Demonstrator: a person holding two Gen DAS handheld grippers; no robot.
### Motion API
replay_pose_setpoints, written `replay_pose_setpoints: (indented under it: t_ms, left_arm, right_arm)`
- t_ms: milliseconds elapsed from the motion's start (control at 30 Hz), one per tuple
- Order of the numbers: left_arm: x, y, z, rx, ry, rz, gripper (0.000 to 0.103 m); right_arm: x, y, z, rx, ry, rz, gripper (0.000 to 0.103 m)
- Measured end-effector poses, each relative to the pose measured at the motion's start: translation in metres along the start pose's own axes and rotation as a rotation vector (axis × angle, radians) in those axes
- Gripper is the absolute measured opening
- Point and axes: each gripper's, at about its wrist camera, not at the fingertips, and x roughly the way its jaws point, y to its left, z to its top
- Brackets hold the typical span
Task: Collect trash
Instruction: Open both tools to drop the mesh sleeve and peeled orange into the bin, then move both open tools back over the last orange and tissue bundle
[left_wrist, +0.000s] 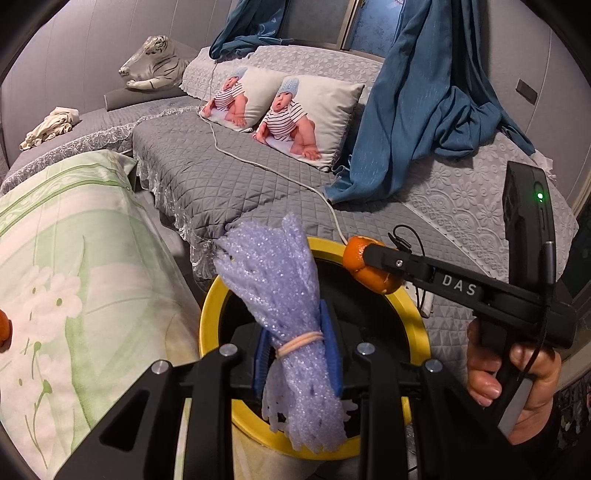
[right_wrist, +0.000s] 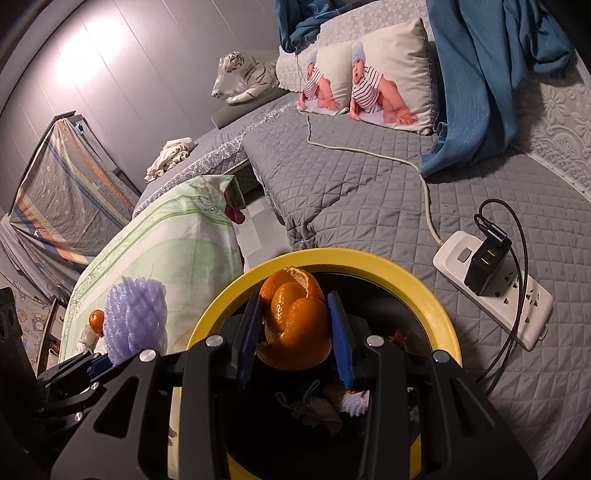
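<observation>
- Left wrist view: left gripper (left_wrist: 295, 354) is clamped on the foam net (left_wrist: 291, 317), blue pads pressing its banded waist. Net hangs over the near-left part of the bin (left_wrist: 417, 321) rim, lower tail already inside the yellow ring.
- Same view: right gripper (left_wrist: 364, 258) comes in from the right, a hand (left_wrist: 513, 387) on its handle, pinching the peel (left_wrist: 369, 269) over the bin's far rim.
- Judgement: net's flared top leans out past the left rim toward the green cloth (left_wrist: 74, 277). Shift toward bin centre before letting go, or it may tip out.
- Right wrist view: right gripper (right_wrist: 295, 325) closed on the peel (right_wrist: 295, 321), held between both pads, over the bin (right_wrist: 424, 291) opening, far half. Scraps already at the bottom.
- Same view: net (right_wrist: 133, 317) sits left of the rim here, with a mandarin (right_wrist: 96, 320) on the cloth beyond it.
- Judgement: peel is well placed; open straight, no swing. Power strip (right_wrist: 495, 288) and cable lie on the sofa just right of the bin, so keep the withdrawal clear of them.
- Release one at a time; the grippers are close over the opening.
</observation>
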Motion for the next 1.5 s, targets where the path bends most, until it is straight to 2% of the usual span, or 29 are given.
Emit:
replay_pose_setpoints:
  t_ms: [133,200,300,333,367,667,900,1067,1267,1400,1500]
  left_arm:
    - [-0.001,0.000,0.000,0.008,0.000,-0.010,0.025]
    - [-0.003,0.002,-0.002,0.002,-0.002,-0.009,0.031]
    - [-0.003,0.006,-0.001,-0.016,-0.004,0.004,0.051]
    - [-0.004,0.009,-0.001,-0.029,-0.008,0.016,0.063]
    - [-0.006,0.013,-0.001,-0.046,-0.015,0.024,0.067]
    - [-0.019,0.029,0.001,-0.071,-0.042,0.054,0.073]
    - [-0.040,0.052,0.003,-0.094,-0.085,0.083,0.073]
    - [-0.058,0.077,0.002,-0.118,-0.113,0.137,0.078]
    - [-0.088,0.115,-0.006,-0.140,-0.151,0.240,0.083]
    - [-0.109,0.144,-0.014,-0.176,-0.170,0.313,0.084]
    - [-0.123,0.164,-0.022,-0.199,-0.174,0.357,0.086]
  right_arm:
    - [0.002,-0.002,0.001,0.003,-0.001,-0.015,0.037]
    - [0.002,-0.005,0.002,0.017,-0.004,-0.033,0.039]
    - [-0.001,-0.011,0.004,0.048,-0.014,-0.039,0.047]
    - [-0.003,-0.013,0.004,0.058,-0.020,-0.038,0.050]
    - [-0.005,-0.014,0.006,0.063,-0.026,-0.041,0.050]
    - [-0.015,-0.007,0.010,0.055,-0.057,-0.056,0.053]
    - [-0.021,0.013,0.013,0.008,-0.080,-0.037,0.065]
    - [-0.026,0.036,0.017,-0.036,-0.103,-0.004,0.071]
    - [-0.026,0.071,0.023,-0.103,-0.127,0.025,0.078]
    - [-0.019,0.099,0.027,-0.151,-0.122,0.077,0.082]
    - [-0.014,0.130,0.026,-0.233,-0.134,0.103,0.085]
